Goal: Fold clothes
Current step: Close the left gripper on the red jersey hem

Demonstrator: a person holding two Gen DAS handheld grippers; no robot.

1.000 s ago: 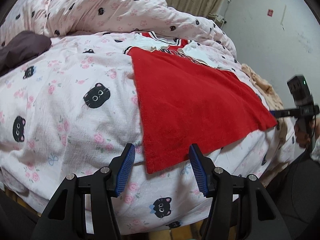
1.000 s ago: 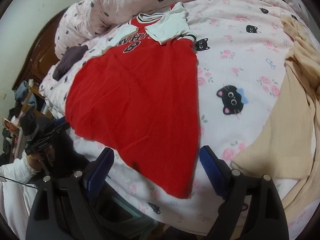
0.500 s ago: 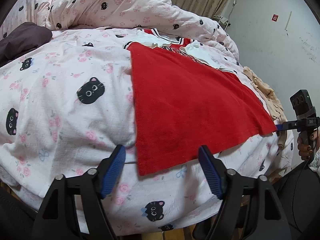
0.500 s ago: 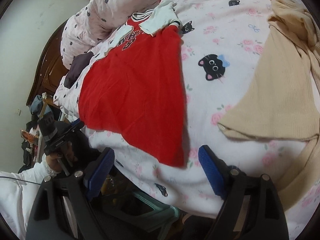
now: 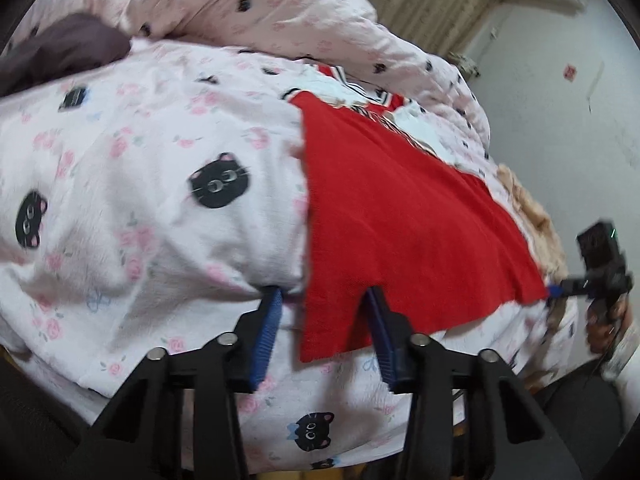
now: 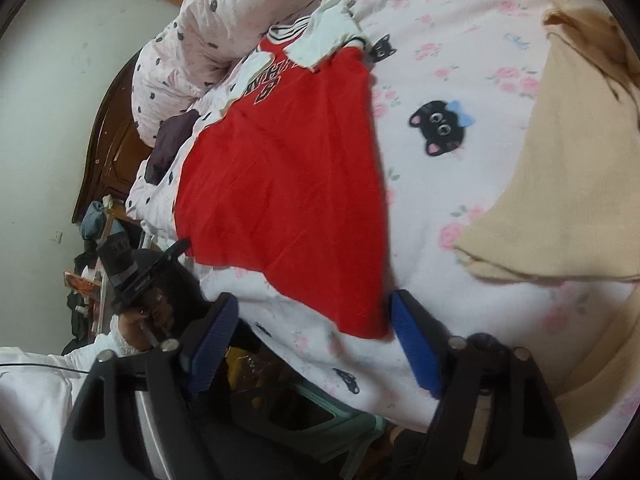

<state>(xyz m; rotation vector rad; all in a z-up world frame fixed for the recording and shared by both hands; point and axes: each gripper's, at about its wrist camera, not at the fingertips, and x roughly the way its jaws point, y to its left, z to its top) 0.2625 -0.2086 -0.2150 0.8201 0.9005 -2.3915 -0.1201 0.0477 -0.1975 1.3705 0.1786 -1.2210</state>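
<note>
A red jersey with white sleeves lies flat on the bed, its hem toward me; it also shows in the right wrist view. My left gripper is open, its fingers on either side of the jersey's near left hem corner, pressed into the bedding. My right gripper is open at the jersey's other hem corner, its right finger beside the corner. Each view shows the other gripper, the right one at the far corner and the left one at the bed's edge.
The bed has a pink sheet with black cat faces. A beige garment lies right of the jersey. A rolled quilt and a dark cloth lie at the head. A wooden headboard stands beyond.
Both grippers have moved forward to the jersey's hem corners. The left fingers have narrowed around the left corner and now press into the bedding.
</note>
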